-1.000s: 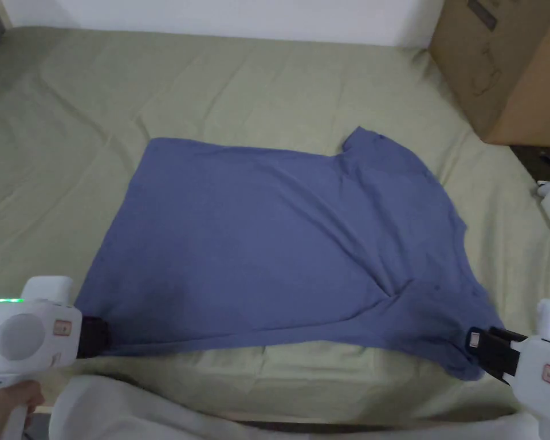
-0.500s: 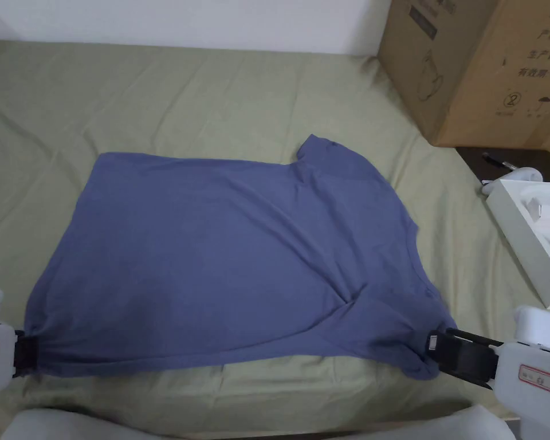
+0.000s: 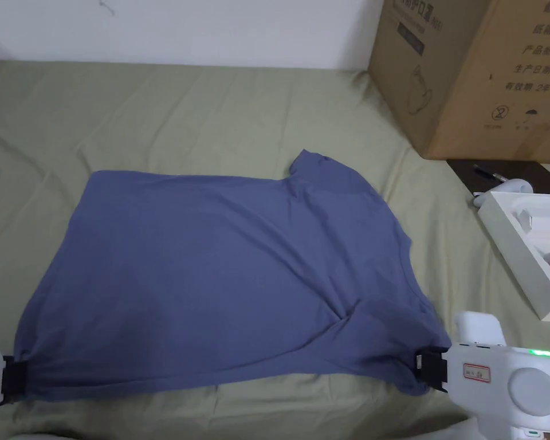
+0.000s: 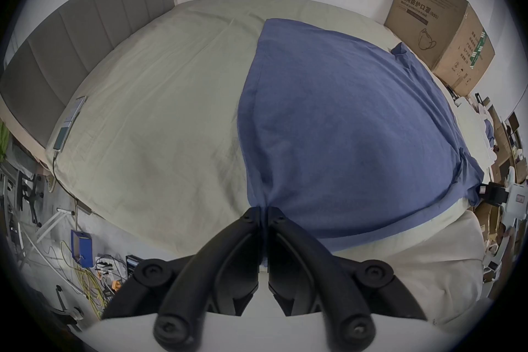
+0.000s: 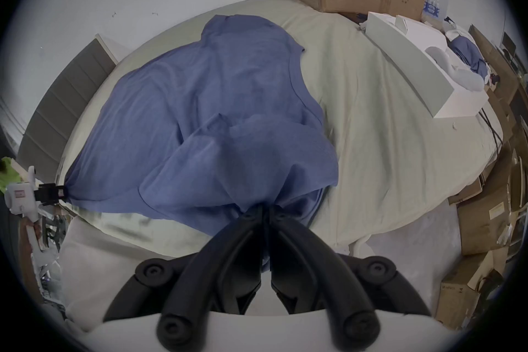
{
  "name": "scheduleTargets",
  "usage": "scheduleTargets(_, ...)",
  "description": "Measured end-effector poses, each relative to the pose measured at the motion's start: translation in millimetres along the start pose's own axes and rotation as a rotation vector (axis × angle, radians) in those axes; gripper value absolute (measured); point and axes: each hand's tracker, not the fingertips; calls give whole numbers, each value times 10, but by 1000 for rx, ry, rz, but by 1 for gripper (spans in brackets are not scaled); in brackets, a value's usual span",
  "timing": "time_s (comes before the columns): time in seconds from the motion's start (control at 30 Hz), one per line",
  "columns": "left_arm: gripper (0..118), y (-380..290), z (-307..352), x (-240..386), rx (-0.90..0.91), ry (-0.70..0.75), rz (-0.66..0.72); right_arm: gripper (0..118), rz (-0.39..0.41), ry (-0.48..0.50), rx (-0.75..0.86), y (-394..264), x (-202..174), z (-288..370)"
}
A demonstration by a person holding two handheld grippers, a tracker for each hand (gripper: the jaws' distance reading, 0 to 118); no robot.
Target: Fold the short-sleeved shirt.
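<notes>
A blue short-sleeved shirt lies spread sideways on the green bed sheet, its hem to the left and its neck to the right. My left gripper is shut on the near hem corner. My right gripper is shut on the near sleeve, which bunches at its jaws. The far sleeve lies flat toward the wall. The cloth is pulled taut along the near edge between both grippers. In the right gripper view the left gripper shows at the far left.
A large cardboard box stands at the bed's far right corner. A white tray with small items rests at the right edge. A grey headboard lies to the left. Cables and boxes clutter the floor.
The head camera has turned right and tilted, shifting the picture left. Both grippers keep their hold on the shirt's near corners; the shirt looks slightly flatter and more stretched.
</notes>
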Motion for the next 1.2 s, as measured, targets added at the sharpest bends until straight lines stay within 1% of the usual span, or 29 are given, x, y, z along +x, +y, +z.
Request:
scheduleTargets(0.07, 3, 2, 21, -27, -2, -10, 8, 3, -10, 22, 40, 29, 23, 80)
scheduleTargets(0.17, 3, 31, 51, -67, 1, -19, 20, 3, -35, 37, 41, 74, 65, 152)
scheduleTargets(0.3, 3, 118, 128, -51, 16, -30, 18, 3, -42, 48, 72, 180, 65, 290)
scheduleTargets(0.37, 3, 235, 166, -57, 30, -34, 29, 3, -30, 50, 87, 314, 47, 331)
scheduleTargets(0.47, 3, 531, 156, -66, 52, -28, 53, 3, 16, 24, 127, 581, -55, 369)
scheduleTargets(0.57, 3, 821, 101, -51, 59, -12, 72, 3, 8, 23, 148, 926, -95, 295)
scheduleTargets(0.63, 3, 1024, 1, -28, 57, -8, 71, 3, 15, 22, 160, 1160, -124, 196)
scheduleTargets(0.67, 3, 1107, -121, -37, 42, 2, 73, 3, 21, 6, 162, 1262, -148, 139)
scheduleTargets(0.7, 3, 1192, -192, -13, 29, 45, 69, 3, 40, -9, 164, 1381, -169, 67)
scheduleTargets(0.77, 3, 1347, -365, 21, 19, 41, 67, 3, 37, -2, 156, 1567, -168, -120)
scheduleTargets(0.83, 3, 1456, -564, 91, -24, 47, 72, 3, -6, 19, 116, 1727, -153, -344)
scheduleTargets(0.87, 3, 1490, -658, 115, -58, 71, 67, 3, 19, 11, 109, 1782, -160, -444)
scheduleTargets(0.93, 3, 1555, -816, 169, -78, 69, 45, 3, 32, -18, 81, 1870, -174, -630)
scheduleTargets(1.0, 3, 1607, -940, 184, -110, 81, 36, 3, 7, -11, 61, 1945, -141, -780)
scheduleTargets(1.07, 3, 1693, -1098, 60, -116, 78, 68, 3, -6, -16, 46, 2023, -115, -903)
scheduleTargets(1.13, 3, 1772, -1149, 0, -120, 47, 110, 3, -9, -27, 47, 2088, -109, -979)
scheduleTargets(1.2, 3, 1841, -1149, 20, -114, 38, 96, 3, -11, -34, 46, 2137, -123, -1023)
